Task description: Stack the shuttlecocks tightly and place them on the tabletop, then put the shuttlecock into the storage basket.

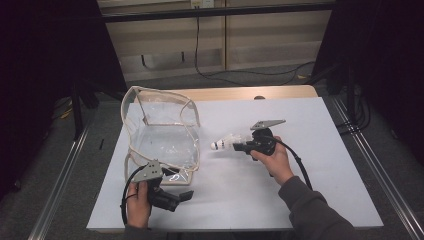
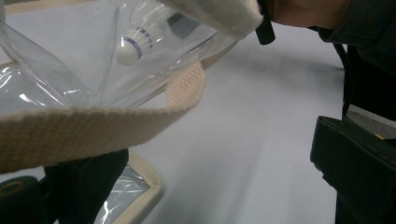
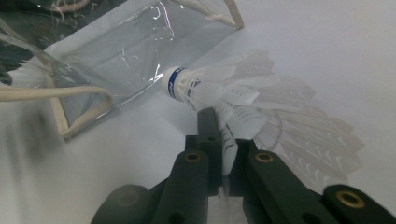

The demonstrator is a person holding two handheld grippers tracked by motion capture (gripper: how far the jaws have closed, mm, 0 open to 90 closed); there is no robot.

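Note:
A clear plastic bag [image 1: 160, 130] with beige trim stands open on the left half of the white table. My right gripper [image 1: 240, 146] hovers just right of the bag, shut on the feathers of a white shuttlecock [image 1: 225, 141]. Its blue-banded cork points at the bag. In the right gripper view the shuttlecock [image 3: 219, 91] sits pinched between the jaws, close to the bag's wall [image 3: 130, 51]. My left gripper [image 1: 182, 196] is at the bag's near corner, open. A beige strap [image 2: 84, 130] of the bag lies across its left jaw, and the shuttlecock [image 2: 133, 44] shows through the plastic.
The white tabletop [image 1: 310, 190] has free room to the right and in front of the bag. A wooden edge [image 1: 250, 93] runs along the back. Cables [image 1: 240, 75] lie on the floor beyond, and metal rails [image 1: 380, 185] flank the table.

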